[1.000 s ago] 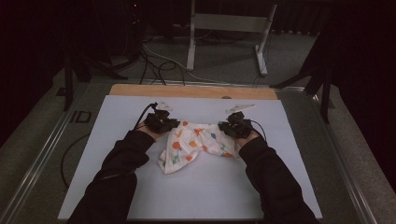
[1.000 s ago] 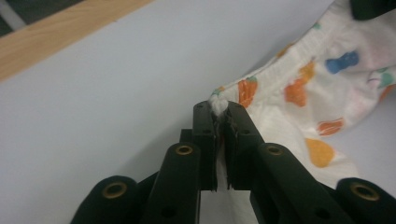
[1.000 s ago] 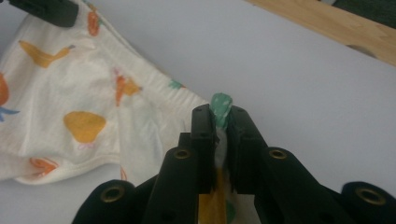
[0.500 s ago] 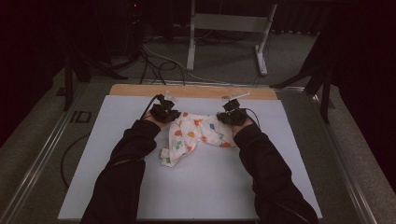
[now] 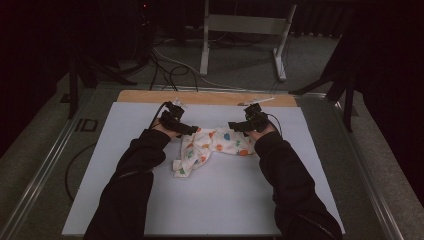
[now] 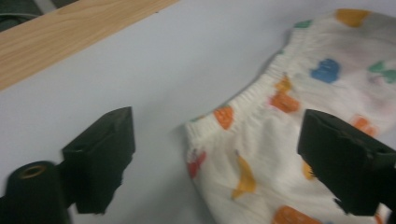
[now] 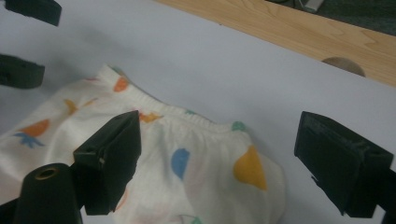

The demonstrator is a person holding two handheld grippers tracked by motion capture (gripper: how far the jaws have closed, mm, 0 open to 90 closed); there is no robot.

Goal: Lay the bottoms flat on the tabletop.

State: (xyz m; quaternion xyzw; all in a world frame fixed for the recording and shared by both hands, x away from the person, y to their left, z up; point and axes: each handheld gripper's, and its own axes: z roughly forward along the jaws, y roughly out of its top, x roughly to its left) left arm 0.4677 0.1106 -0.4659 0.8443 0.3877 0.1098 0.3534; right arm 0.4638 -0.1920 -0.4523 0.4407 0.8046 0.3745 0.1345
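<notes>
A small white garment (image 5: 212, 146) printed with orange, blue and green shapes lies crumpled on the white mat (image 5: 125, 200), past its middle. In the high view my left gripper (image 5: 189, 130) sits at the garment's left end and my right gripper (image 5: 236, 126) at its right end. In the left gripper view, my left gripper (image 6: 219, 140) is open, its jaws wide apart over the elastic waistband corner (image 6: 243, 95). My right gripper (image 7: 219, 149) is open too, straddling the other waistband corner (image 7: 233, 135). Neither pair of jaws pinches the fabric.
A bare wooden strip (image 5: 210, 97) runs along the table's far edge, with a round hole (image 7: 343, 65) in it. Beyond the table stand a metal frame (image 5: 245, 30) and floor cables (image 5: 170, 65). Metal rails border both table sides.
Both hands carried the garment away from the person toward the far edge. The garment now rests on the mat and both grippers stand open over it.
</notes>
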